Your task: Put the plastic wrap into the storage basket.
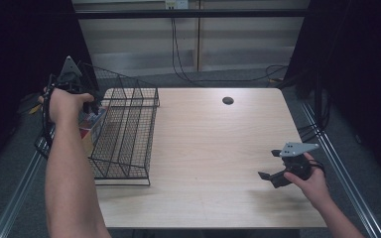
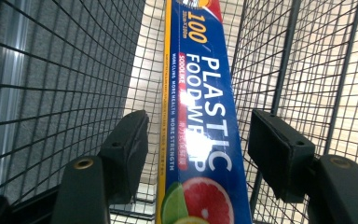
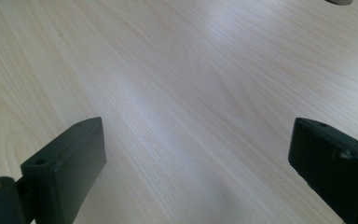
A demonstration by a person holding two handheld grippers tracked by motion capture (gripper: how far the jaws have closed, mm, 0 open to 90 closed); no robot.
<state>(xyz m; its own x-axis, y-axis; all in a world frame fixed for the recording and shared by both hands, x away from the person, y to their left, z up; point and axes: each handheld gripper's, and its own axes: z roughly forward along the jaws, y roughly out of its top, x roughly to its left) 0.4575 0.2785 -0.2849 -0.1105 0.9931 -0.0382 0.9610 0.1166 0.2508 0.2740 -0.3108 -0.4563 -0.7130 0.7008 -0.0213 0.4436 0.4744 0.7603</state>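
Left tool (image 2: pixel 196 144) straddles the plastic food wrap box (image 2: pixel 200 121) inside the wire basket (image 1: pixel 129 124), its jaws parted with a gap on either side, so nothing is clamped. That long, narrow carton looks light and stiff, with glossy faces that could slip; gripping across its narrow sides near the middle seems safest. Basket walls and a divider crowd both jaws. Right tool (image 1: pixel 273 168) rests spread apart and empty on the bare desk (image 1: pixel 213 148).
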